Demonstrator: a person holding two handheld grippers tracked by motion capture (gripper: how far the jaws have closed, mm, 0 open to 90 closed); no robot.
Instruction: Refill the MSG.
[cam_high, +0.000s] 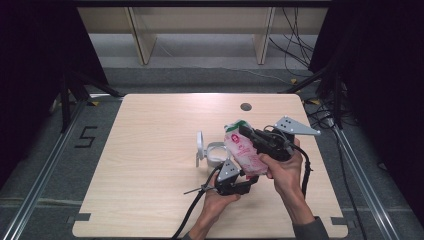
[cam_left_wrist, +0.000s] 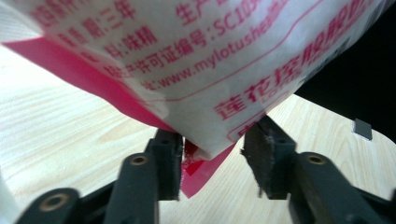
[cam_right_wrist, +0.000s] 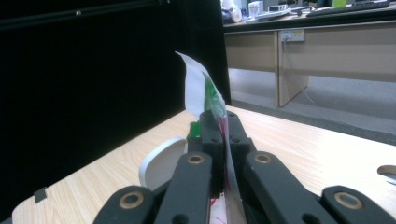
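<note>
**Seasoning packet held over a small white jar, lower grip loosened**

At the left of the high view the wooden table (cam_high: 150, 165) is bare. Toward the middle stands a small white jar (cam_high: 216, 154) with its hinged lid (cam_high: 200, 146) swung up on its left side, so the mouth is clear to receive whatever is poured.

Just right of the jar, a white and pink packet (cam_high: 243, 150) with red printing hangs tilted in the air, its green-tipped top end up and away from the person, its bottom end toward them. It is above the table, not resting on it, close beside the jar.

The left gripper (cam_high: 235, 184) sits at the packet's bottom corner. In the left gripper view its jaws stand apart on either side of that pink corner (cam_left_wrist: 201, 161): the corner touches or nearly touches the left pad, while the right pad is clear of it, so this claw is open and not pinching. That likely leaves the bottom free to swing.

Farther right, the right gripper (cam_high: 246, 132) is clamped shut on the packet's upper part; the right gripper view shows the thin film (cam_right_wrist: 205, 100) sandwiched between closed jaws, standing upright above them. This grip carries the packet, probably so it can be tipped toward the jar.
</note>
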